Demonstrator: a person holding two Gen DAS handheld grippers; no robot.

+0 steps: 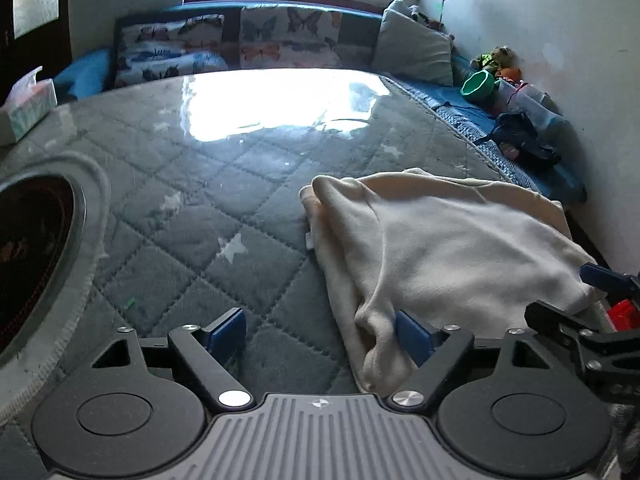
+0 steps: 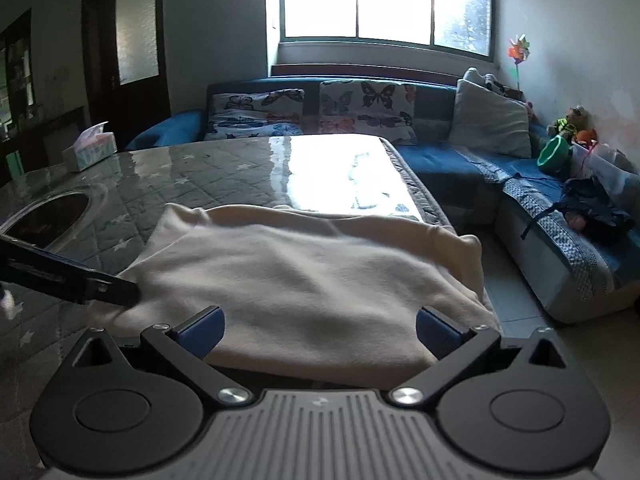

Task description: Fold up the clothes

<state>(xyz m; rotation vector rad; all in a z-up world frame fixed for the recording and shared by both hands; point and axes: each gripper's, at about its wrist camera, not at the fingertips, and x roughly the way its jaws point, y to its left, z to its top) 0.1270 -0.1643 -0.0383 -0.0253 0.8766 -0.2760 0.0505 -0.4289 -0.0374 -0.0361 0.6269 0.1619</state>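
Spread over the grey quilted, glass-topped table (image 2: 208, 184), the soft, light cream fleece garment (image 2: 304, 276) is judged limp and best pinched at its near hem, between both wide-spread grippers (image 1: 320, 334) (image 2: 320, 334).

Black linkage arms, blue ribbed fingers (image 1: 226, 330), silver screws, grey ridged housing.

Window (image 2: 384, 0) backlight glares off the tabletop (image 1: 272, 100); edges warp, perhaps slightly blurred.
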